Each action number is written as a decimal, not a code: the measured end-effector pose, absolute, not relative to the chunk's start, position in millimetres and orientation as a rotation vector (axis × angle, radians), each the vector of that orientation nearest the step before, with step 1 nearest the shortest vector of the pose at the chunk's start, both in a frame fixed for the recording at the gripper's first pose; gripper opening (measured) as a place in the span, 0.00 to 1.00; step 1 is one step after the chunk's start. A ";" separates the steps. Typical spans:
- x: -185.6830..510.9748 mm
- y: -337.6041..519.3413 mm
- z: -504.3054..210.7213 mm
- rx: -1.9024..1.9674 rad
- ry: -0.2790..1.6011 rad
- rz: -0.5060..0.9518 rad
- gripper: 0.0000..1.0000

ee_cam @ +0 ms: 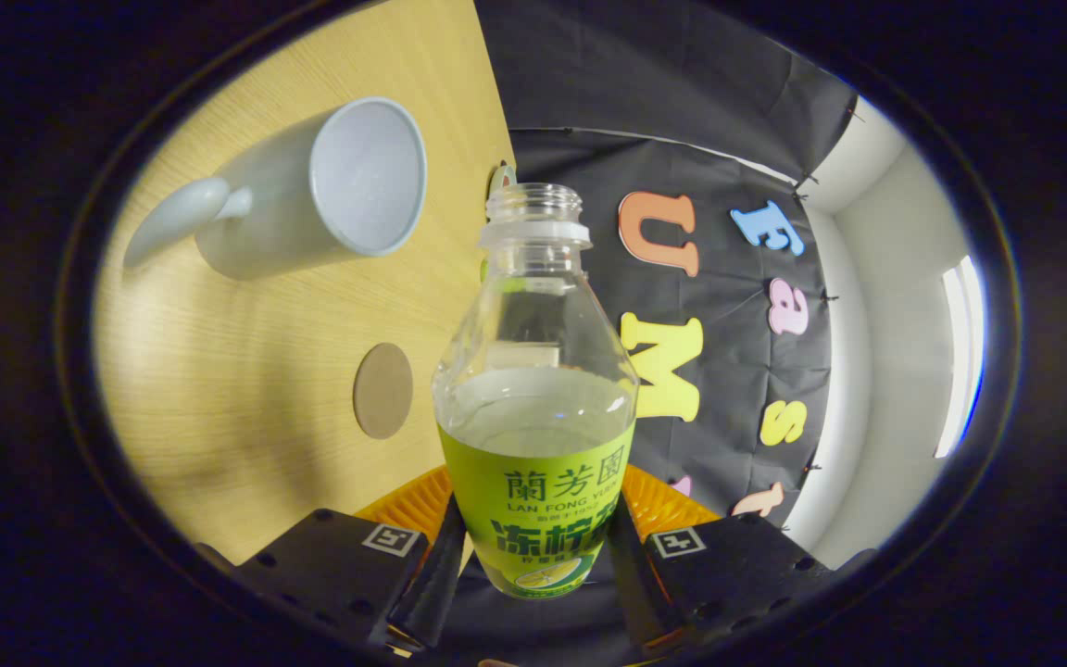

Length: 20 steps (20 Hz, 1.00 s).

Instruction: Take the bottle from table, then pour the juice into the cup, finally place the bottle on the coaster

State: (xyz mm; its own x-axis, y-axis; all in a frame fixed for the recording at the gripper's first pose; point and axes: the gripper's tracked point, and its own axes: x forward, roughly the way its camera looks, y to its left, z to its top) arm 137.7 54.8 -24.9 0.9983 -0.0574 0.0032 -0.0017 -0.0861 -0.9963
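Nearest the camera, the gripper (533, 565) was closed on the bottle (535, 408), its 2 fingers pressing the labelled lower body from either side. That low hold kept the neck and mouth clear, which suited pouring. The bottle was uncapped, its open mouth pointing away from the fingers, and clear liquid filled it to just above the label; the level looked flat against the label's top edge, so nothing seemed to be running toward the neck yet.

Just beyond the fingers, beside the bottle's lower half, the round brown coaster (382, 390) lay flat on the table (246, 371), apart from everything else. It was bare, presumably kept free for setting the bottle down at the end.

Farther along the same wooden surface sat the pale cup (330, 190), its handle turned away from the bottle and its open mouth facing the camera. The whole table appeared rolled sideways in the gripper view, which suggested the gripper and bottle were tilted over, with the bottle raised off the table. The bottle's mouth was near the cup's rim but off to one side, not over the opening. By my judgement, the bottle had been picked up, and the pour was being lined up rather than underway.
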 end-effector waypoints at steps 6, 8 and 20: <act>139.0 59.2 -20.5 -1.735 0.017 -0.050 0.76; 138.6 59.0 -18.4 -1.755 0.016 -0.050 0.76; 135.4 56.2 -2.0 -1.801 0.008 -0.076 0.76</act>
State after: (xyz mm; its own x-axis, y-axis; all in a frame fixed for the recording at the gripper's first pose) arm 135.4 56.2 -2.0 0.9978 -0.0462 0.0475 0.0356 -0.2301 -0.9725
